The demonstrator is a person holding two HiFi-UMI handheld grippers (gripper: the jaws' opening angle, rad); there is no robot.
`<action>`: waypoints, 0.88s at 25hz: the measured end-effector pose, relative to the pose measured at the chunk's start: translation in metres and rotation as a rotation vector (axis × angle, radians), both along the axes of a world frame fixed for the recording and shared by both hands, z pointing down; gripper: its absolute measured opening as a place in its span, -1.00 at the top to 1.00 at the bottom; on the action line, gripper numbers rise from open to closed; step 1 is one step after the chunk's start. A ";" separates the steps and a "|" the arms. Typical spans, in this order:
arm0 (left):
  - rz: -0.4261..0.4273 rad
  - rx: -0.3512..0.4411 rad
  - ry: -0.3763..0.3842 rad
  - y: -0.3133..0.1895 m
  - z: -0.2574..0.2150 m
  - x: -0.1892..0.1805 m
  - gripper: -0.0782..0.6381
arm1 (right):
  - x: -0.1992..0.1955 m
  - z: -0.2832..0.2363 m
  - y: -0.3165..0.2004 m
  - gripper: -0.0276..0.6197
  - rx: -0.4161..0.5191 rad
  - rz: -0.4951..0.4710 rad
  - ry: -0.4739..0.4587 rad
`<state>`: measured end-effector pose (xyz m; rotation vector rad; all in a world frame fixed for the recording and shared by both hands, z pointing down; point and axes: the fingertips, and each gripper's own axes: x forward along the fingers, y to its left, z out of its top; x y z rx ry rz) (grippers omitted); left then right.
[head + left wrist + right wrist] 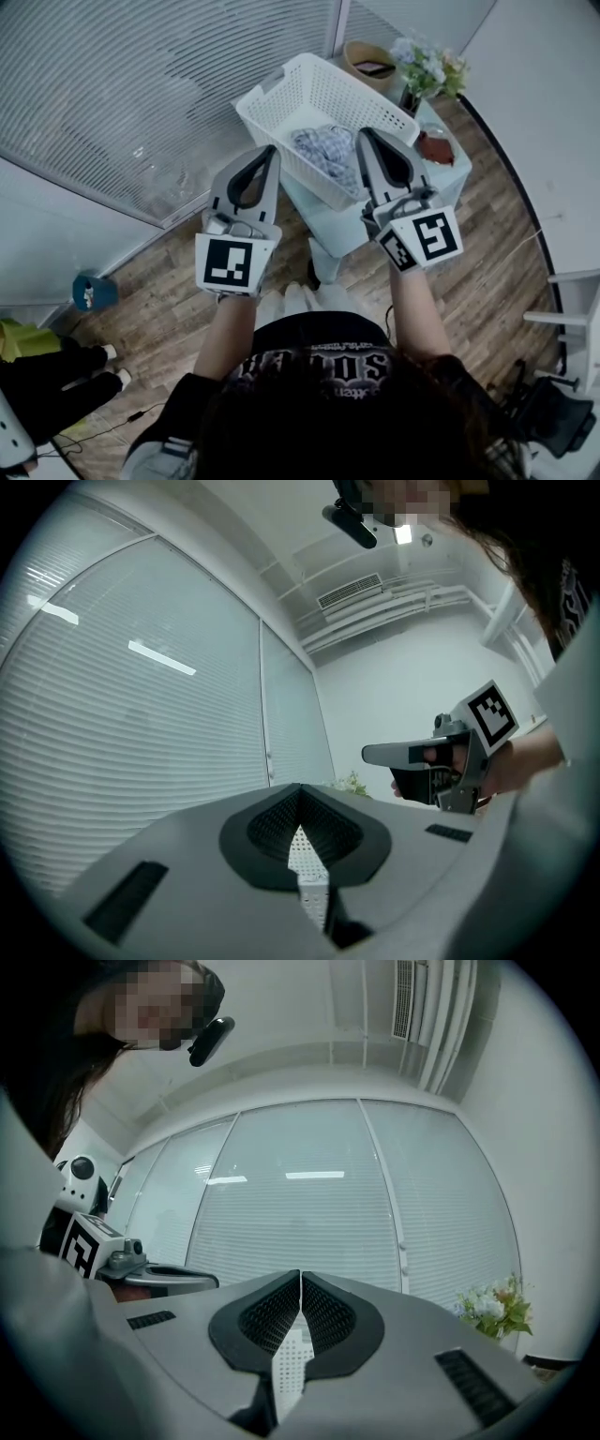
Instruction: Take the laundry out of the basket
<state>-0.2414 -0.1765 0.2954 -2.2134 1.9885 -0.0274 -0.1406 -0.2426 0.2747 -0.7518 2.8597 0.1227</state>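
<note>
There are two grippers, one white basket (323,94), one bundle of blue-and-white checked laundry (323,148), one pale table (339,230) and one bunch of flowers (427,67). The left gripper (269,152) has its jaws pressed together at the tips, with nothing between the ribbed pads. Only the perforated white basket wall shows through the slit below them. The right gripper (366,134) likewise has its jaws closed tip to tip and is empty, touching nothing. The two grippers are held side by side in the air, apart from each other, both pointing away from the person toward the basket. The basket stands on the table beyond and below the two sets of jaw tips, open side up. Its long axis lies slantwise across the direction the jaws point, with the left end farther off and the right end nearer. Its near long wall passes under both tips. The laundry lies crumpled inside the basket against that near wall, in the space between the left jaws and the right jaws, closer to the right ones. The flowers stand beyond the right jaws, past the basket's right end.
</note>
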 end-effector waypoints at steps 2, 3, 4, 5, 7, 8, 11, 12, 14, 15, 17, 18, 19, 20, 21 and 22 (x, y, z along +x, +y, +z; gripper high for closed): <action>-0.013 0.002 -0.005 -0.010 0.000 -0.004 0.79 | -0.006 -0.002 -0.011 0.82 0.008 -0.018 0.006; -0.019 0.002 -0.006 -0.016 -0.001 -0.006 0.79 | -0.010 -0.002 -0.018 0.82 0.009 -0.027 0.008; -0.024 0.003 -0.008 -0.022 -0.001 -0.007 0.79 | -0.014 -0.002 -0.025 0.82 0.006 -0.036 0.008; -0.027 0.005 -0.011 -0.029 -0.003 -0.009 0.79 | -0.017 -0.002 -0.032 0.82 0.002 -0.045 0.005; -0.034 0.009 -0.022 -0.041 -0.005 -0.013 0.79 | -0.023 -0.003 -0.045 0.82 0.000 -0.057 0.001; -0.040 0.009 -0.026 -0.047 -0.006 -0.015 0.79 | -0.027 -0.003 -0.051 0.82 0.001 -0.064 0.001; -0.060 0.008 -0.024 -0.063 -0.005 -0.022 0.79 | -0.038 0.000 -0.069 0.82 -0.005 -0.087 0.003; -0.065 0.007 -0.024 -0.068 -0.005 -0.024 0.79 | -0.041 0.002 -0.074 0.82 -0.007 -0.093 0.005; -0.074 0.003 -0.024 -0.076 -0.004 -0.027 0.79 | -0.046 0.006 -0.084 0.82 -0.012 -0.103 0.009; -0.078 0.001 -0.026 -0.080 -0.004 -0.028 0.79 | -0.048 0.008 -0.089 0.82 -0.015 -0.109 0.010; -0.083 -0.001 -0.026 -0.085 -0.004 -0.032 0.79 | -0.054 0.013 -0.096 0.82 -0.021 -0.122 0.020; -0.085 -0.001 -0.025 -0.086 -0.004 -0.034 0.79 | -0.058 0.017 -0.099 0.82 -0.023 -0.129 0.035; -0.088 -0.001 -0.025 -0.087 -0.004 -0.036 0.79 | -0.063 0.022 -0.101 0.82 -0.023 -0.139 0.055; -0.093 -0.002 -0.025 -0.088 -0.004 -0.039 0.79 | -0.068 0.026 -0.104 0.82 -0.022 -0.151 0.078; -0.101 -0.002 -0.025 -0.088 -0.004 -0.042 0.79 | -0.073 0.030 -0.107 0.82 -0.021 -0.163 0.099; -0.109 -0.003 -0.025 -0.089 -0.004 -0.046 0.79 | -0.077 0.033 -0.110 0.82 -0.021 -0.174 0.116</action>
